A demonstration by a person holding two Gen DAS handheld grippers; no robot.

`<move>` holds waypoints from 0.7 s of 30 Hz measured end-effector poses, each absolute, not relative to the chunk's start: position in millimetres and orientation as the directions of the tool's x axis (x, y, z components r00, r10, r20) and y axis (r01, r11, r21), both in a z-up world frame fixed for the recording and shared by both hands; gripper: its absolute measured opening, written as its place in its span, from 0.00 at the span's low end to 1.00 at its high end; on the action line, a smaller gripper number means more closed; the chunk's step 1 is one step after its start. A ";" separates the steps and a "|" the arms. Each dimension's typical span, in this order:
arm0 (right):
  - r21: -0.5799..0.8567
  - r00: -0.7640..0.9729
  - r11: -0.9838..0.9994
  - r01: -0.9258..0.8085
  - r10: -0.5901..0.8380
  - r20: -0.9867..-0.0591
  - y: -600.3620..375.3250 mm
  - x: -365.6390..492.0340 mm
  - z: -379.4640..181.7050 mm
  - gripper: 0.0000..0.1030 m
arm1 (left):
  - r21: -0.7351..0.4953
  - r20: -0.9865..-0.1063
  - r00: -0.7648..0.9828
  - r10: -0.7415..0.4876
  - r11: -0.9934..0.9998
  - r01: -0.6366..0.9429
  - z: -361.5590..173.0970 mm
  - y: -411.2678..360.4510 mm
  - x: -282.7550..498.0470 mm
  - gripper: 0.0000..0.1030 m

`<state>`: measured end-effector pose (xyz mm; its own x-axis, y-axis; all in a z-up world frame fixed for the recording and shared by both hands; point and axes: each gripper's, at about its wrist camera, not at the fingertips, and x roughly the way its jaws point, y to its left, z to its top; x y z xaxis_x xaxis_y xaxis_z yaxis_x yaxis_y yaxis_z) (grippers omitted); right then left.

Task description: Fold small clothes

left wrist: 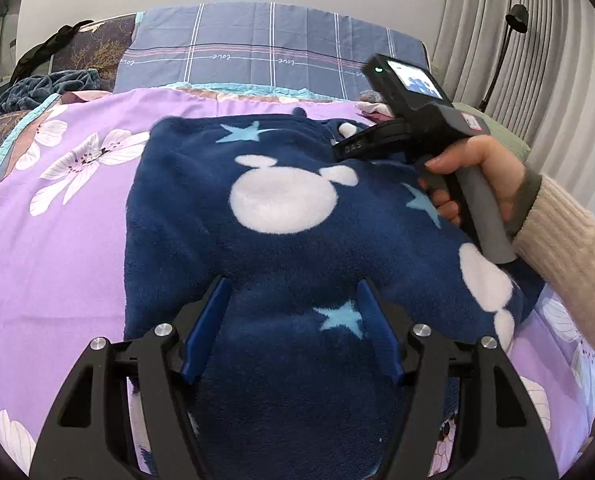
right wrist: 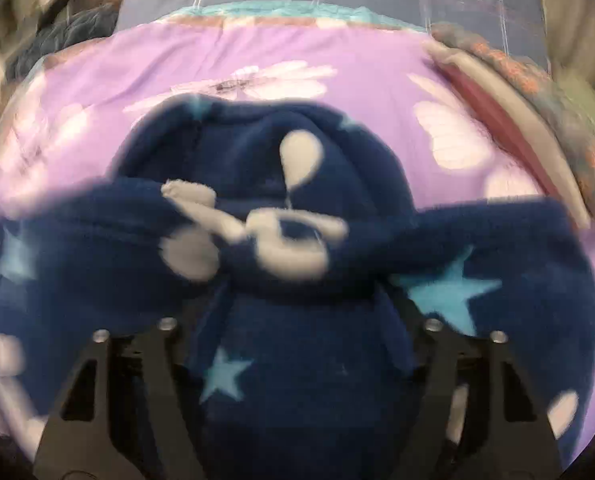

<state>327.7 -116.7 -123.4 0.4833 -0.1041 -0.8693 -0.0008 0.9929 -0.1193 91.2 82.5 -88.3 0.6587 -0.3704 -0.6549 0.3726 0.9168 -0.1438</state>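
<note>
A navy fleece garment point(left wrist: 281, 216) with white mouse-head shapes and light blue stars lies on the purple floral bedspread point(left wrist: 57, 240). My left gripper point(left wrist: 293, 300) is open just above its near part, blue fingers point(left wrist: 207, 328) spread wide with nothing between them. My right gripper, seen from outside in the left wrist view point(left wrist: 349, 148), reaches over the garment's far right edge. In the blurred right wrist view the garment point(right wrist: 297, 320) bunches in a raised fold over my right gripper point(right wrist: 297, 280); its fingertips are hidden under the fleece.
A blue plaid pillow point(left wrist: 265, 48) lies at the head of the bed. A dark teal blanket point(left wrist: 37, 88) is heaped at far left. Folded clothes point(right wrist: 537, 92) sit at the right. Grey curtains point(left wrist: 537, 40) and a black lamp point(left wrist: 515, 16) stand at right.
</note>
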 end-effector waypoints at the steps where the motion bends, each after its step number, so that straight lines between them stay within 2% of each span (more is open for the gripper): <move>1: -0.131 0.483 0.991 -0.003 -0.114 -0.868 -115.1 327.0 -123.9 0.72 | -0.145 -0.654 0.659 -0.371 0.917 0.373 -88.3 82.9 90.9 0.66; 3: -0.090 0.487 0.996 -0.002 -0.078 -0.870 -123.1 325.4 -122.8 0.72 | -0.151 -0.653 0.657 -0.377 0.914 0.376 -88.3 83.3 91.0 0.66; 8: -0.102 0.515 0.995 -0.011 -0.082 -0.854 -122.5 314.5 -115.5 0.72 | -0.166 -0.643 0.659 -0.390 0.911 0.377 -86.9 86.4 90.6 0.66; 11: -0.061 0.593 0.998 -0.011 -0.042 -0.804 -126.3 283.4 -84.2 0.70 | -0.252 -0.587 0.689 -0.425 0.905 0.344 -75.2 110.2 79.5 0.66; 12: -0.050 0.624 0.998 -0.038 -0.015 -0.782 -122.9 269.6 -73.3 0.70 | -0.271 -0.573 0.699 -0.429 0.904 0.332 -71.5 116.7 75.6 0.70; 14: -0.082 0.696 0.982 -0.170 0.060 -0.715 -104.6 215.2 -47.0 0.70 | -0.322 -0.528 0.749 -0.400 0.911 0.259 -65.0 146.6 62.7 0.80; 18: -0.188 0.714 0.874 -0.448 0.223 -0.664 -50.3 119.1 -41.4 0.72 | -0.366 -0.543 0.772 -0.330 0.921 0.135 -69.8 190.3 60.9 0.80; 21: -0.265 0.624 0.658 -0.705 0.397 -0.674 -1.7 42.3 -61.7 0.74 | -0.402 -0.549 0.784 -0.289 0.914 0.056 -74.2 213.8 58.6 0.80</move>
<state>42.3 -1.7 -61.7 0.6236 0.3968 -0.6736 -0.7047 0.6583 -0.2646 58.6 213.8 -74.2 0.7841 -0.2891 -0.5492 0.0556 0.9141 -0.4017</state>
